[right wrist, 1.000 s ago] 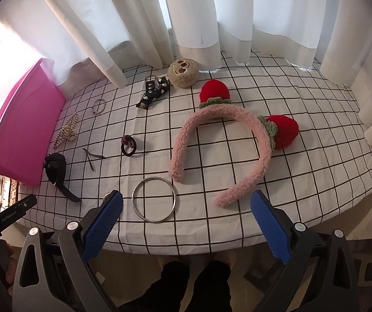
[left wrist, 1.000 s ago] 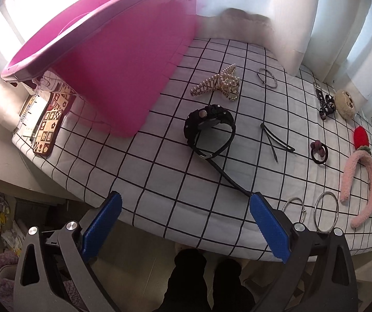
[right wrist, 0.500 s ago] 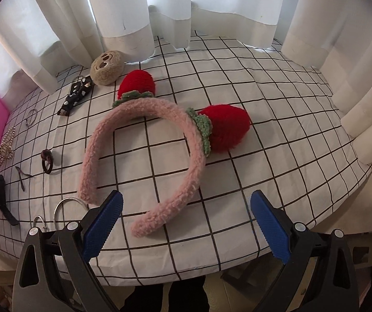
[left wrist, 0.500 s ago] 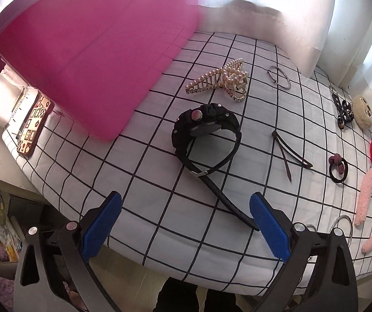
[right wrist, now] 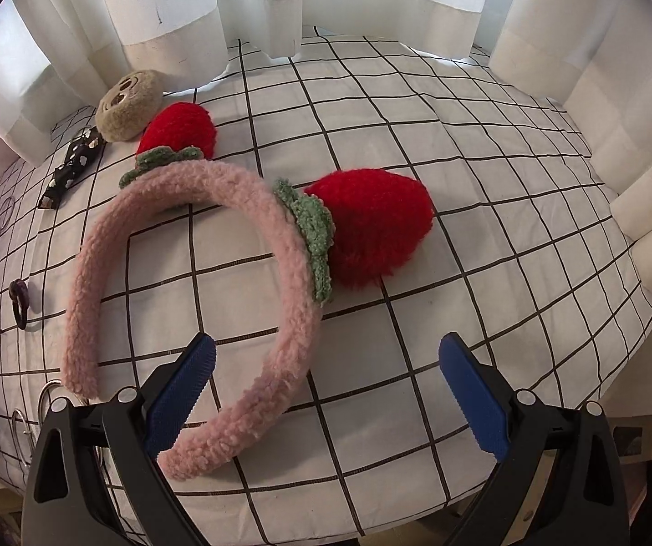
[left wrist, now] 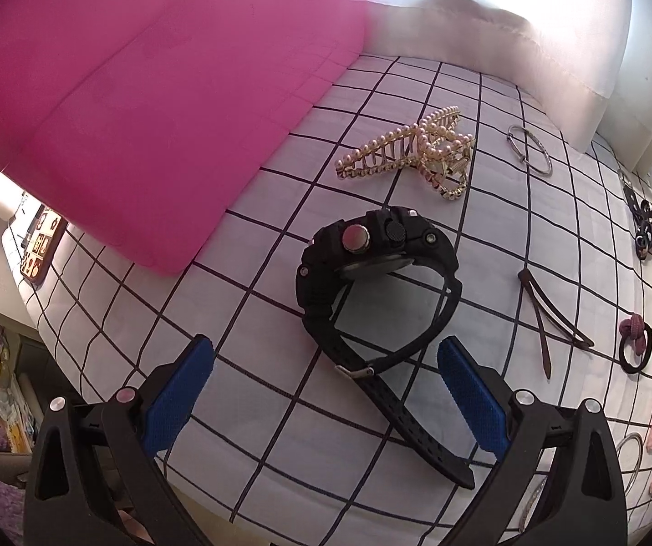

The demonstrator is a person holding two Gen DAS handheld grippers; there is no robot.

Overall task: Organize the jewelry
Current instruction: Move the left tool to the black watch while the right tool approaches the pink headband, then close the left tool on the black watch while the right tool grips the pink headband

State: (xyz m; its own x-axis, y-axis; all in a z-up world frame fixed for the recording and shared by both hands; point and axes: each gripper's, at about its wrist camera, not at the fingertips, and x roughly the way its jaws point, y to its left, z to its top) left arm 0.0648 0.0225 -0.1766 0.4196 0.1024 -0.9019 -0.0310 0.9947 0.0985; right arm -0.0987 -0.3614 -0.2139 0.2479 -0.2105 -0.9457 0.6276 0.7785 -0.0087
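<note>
L gripper (left wrist: 323,393) spread wide, nothing in it. Black watch (left wrist: 378,282) sits just ahead, between the finger lines; strap tail runs back toward the R-side pad (left wrist: 471,402), looks close to touching it but can't confirm contact from this angle. Watch prob the heaviest item here: rigid case, flexible rubbery strap, buckled into a loop. Best hold = case across its sides, or pinch the loop near the buckle. Avoid the loose tail, it'll flop and swing.

Pearl claw clip (left wrist: 410,159) further ahead, beyond the watch: stiff, bumpy, beads likely slippery and a bit fragile, so grab the spine w/ light squeeze. Pink bin (left wrist: 144,91) ahead-left, close, presumably the drop target.

R gripper (right wrist: 326,393) also spread, empty. Pink fuzzy headband (right wrist: 189,273) lies ahead-left; near end of the band passes just beside the L-side pad (right wrist: 180,393). Light, soft pile over what's prob a springy core, so it compresses and grips well, low slip risk. Take the band mid-arc for balance, not the red strawberry pom (right wrist: 371,223), which is squashy and would let it dangle. Wide shape, may snag on the bin rim.
</note>
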